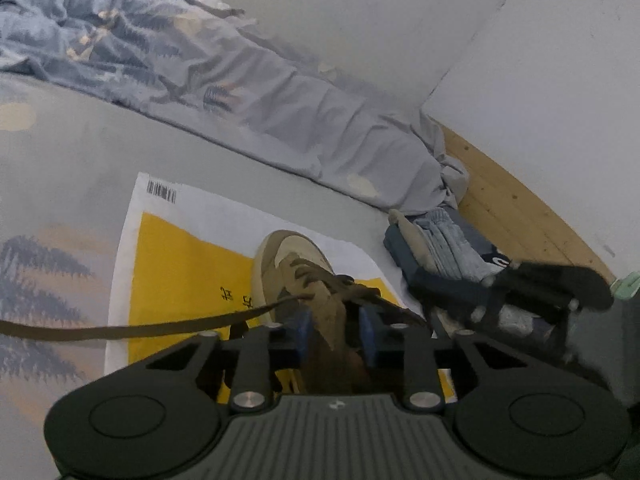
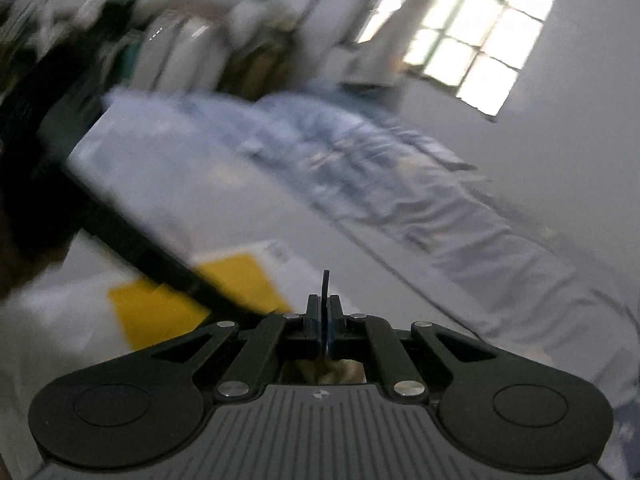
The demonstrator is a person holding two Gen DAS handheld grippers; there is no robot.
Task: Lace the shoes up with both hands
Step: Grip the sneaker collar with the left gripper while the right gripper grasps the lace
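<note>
A brown suede shoe (image 1: 296, 264) lies toe away from me on a white and yellow bag (image 1: 180, 256) on the bed. My left gripper (image 1: 335, 332) is shut on the shoe's upper, its blue pads (image 1: 304, 330) pressing on both sides of the tongue. A flat brown lace (image 1: 160, 326) runs taut from the eyelets out past the left edge. In the blurred right wrist view my right gripper (image 2: 325, 320) is shut on the lace end, whose dark tip (image 2: 326, 284) pokes up between the fingers. The shoe is hidden in that view; only the bag (image 2: 160, 308) shows.
A rumpled blue quilt (image 1: 140, 52) lies along the wall. Folded clothes (image 1: 448, 248) sit right of the shoe with a black device (image 1: 552, 284) on top. The wooden bed frame (image 1: 512, 208) meets the wall at right. A window (image 2: 480, 40) is far behind.
</note>
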